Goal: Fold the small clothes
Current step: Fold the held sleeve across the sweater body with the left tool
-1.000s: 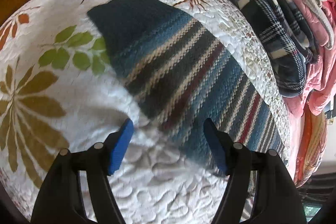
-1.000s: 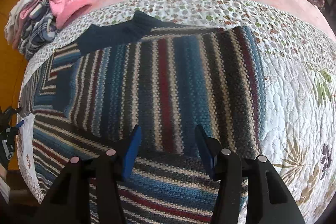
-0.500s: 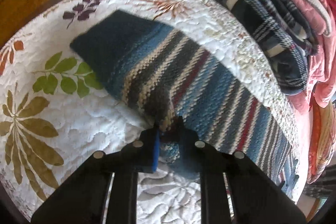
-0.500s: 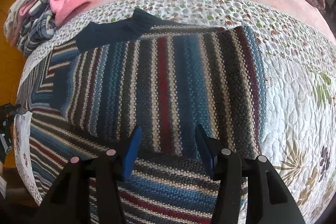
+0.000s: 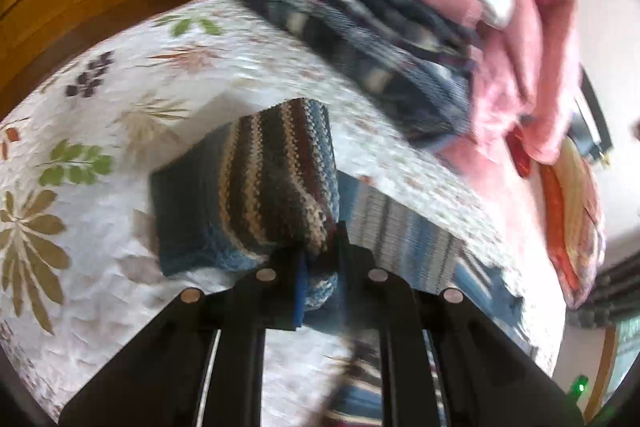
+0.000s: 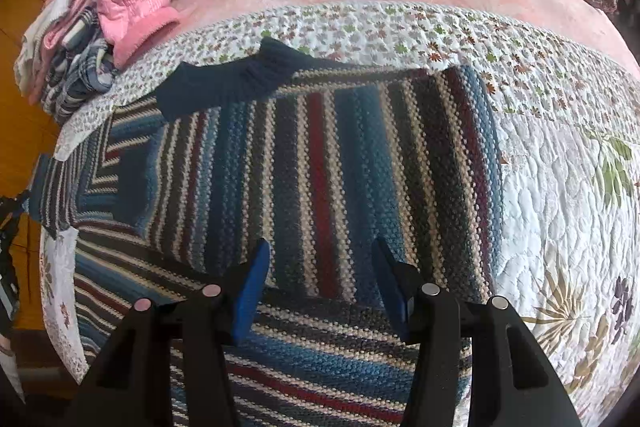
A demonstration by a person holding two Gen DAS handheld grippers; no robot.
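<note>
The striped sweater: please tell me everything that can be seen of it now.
The striped sweater is a chunky knit in blue, dark grey, cream and dark red stripes, with a plain navy collar. Its body lies flat on the quilted floral bedspread. The left claw is shut on one sleeve and holds it lifted off the bedspread. The right claw hovers open above the body.

Your left gripper (image 5: pixel 320 267) has bare quilt (image 5: pixel 100 247) open from 8 to 11 o'clock; the stacked clothes pile (image 5: pixel 380 39) blocks 12 to 2. Your right gripper (image 6: pixel 318 287) has clear quilt at 3 o'clock.
</note>
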